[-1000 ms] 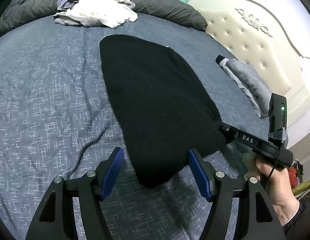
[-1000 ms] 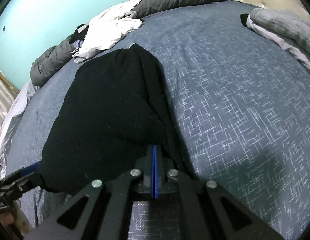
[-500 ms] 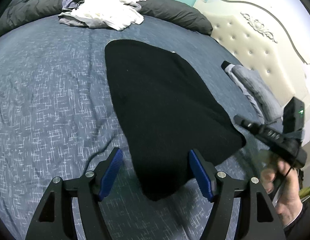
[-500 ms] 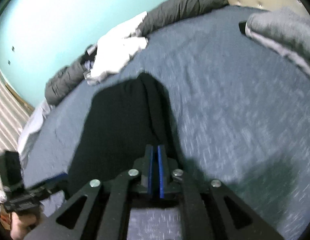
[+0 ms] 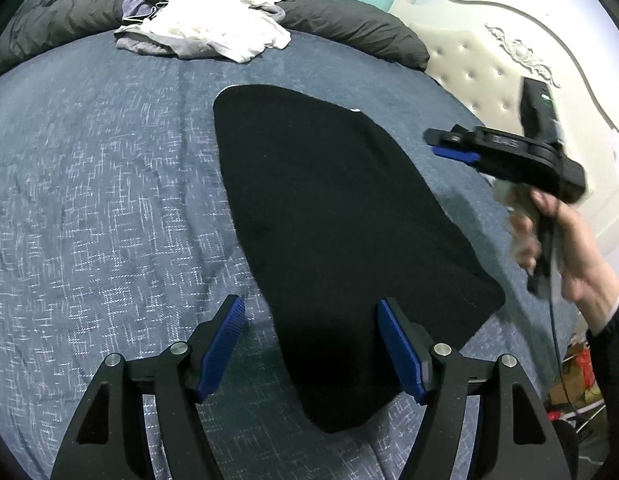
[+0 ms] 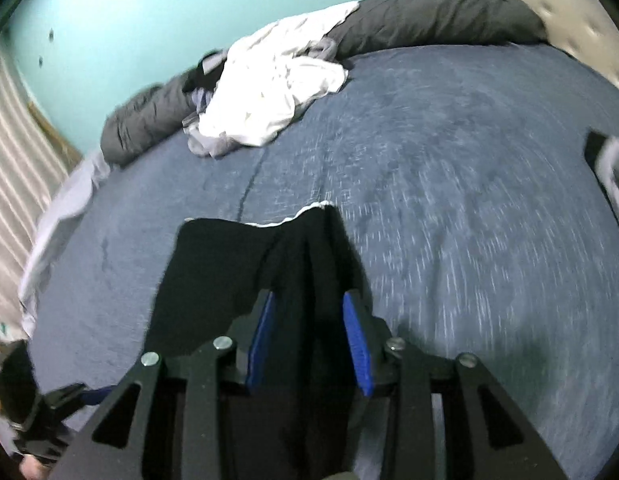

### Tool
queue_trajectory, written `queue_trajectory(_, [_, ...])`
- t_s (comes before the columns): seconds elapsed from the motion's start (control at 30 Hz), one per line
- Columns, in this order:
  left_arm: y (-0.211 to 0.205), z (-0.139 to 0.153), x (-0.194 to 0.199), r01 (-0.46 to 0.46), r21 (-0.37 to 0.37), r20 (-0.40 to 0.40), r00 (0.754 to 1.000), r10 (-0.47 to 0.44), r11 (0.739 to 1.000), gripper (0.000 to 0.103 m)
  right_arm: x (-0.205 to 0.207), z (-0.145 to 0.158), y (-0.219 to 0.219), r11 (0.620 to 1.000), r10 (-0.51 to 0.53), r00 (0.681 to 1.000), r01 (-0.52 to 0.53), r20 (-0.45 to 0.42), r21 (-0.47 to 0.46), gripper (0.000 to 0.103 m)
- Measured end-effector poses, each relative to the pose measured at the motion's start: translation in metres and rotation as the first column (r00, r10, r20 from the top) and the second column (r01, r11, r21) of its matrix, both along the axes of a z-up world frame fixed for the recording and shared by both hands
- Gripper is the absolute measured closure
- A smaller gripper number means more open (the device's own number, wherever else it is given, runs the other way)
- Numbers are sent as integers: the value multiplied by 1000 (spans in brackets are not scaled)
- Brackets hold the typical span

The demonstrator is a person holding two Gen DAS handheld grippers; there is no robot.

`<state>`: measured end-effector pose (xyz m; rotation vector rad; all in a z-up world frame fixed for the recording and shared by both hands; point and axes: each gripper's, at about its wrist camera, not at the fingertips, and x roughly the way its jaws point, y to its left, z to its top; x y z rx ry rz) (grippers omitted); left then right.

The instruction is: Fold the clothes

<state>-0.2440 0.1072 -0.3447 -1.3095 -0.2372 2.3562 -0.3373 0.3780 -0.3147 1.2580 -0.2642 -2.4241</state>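
Note:
A black garment point(image 5: 333, 232) lies flat on the blue bedspread point(image 5: 101, 184), its near end between the fingers of my open left gripper point(image 5: 309, 340), which hovers just above it. In the left wrist view my right gripper point(image 5: 449, 146) floats above the garment's right edge, held by a hand point(image 5: 565, 248). From the right wrist view the right gripper point(image 6: 309, 320) stands open over the black garment point(image 6: 229, 272), gripping nothing; a thin white edge shows at the garment's far end.
A heap of white and grey clothes point(image 5: 213, 32) lies at the far side against dark grey pillows point(image 5: 349, 28). A cream tufted headboard point(image 5: 489, 64) stands on the right. A folded grey garment point(image 6: 613, 168) lies at the bed's right edge.
My right gripper let go of the black garment's corner, opened, and lifted up and away. The garment now lies flat. The left gripper stayed open and barely moved.

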Motion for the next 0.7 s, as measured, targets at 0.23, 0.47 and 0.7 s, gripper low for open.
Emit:
queue_trajectory(0.23, [0,1,-1,-14,9,0,1000,14,1000,30,-46,-16,-3,999,14,998,-12,65,-33,67])
queue_trajectory(0.47, [0,-2,0,-24,31,10,1000,24,999,30,-59,-32,-12,1000,25,995,-26,95,7,69])
queue_trajectory(0.7, [-3,-6,1,-23,43,11,1000,23,999,30,-52,-23,-11,999,2,1000,-3,25,36,101])
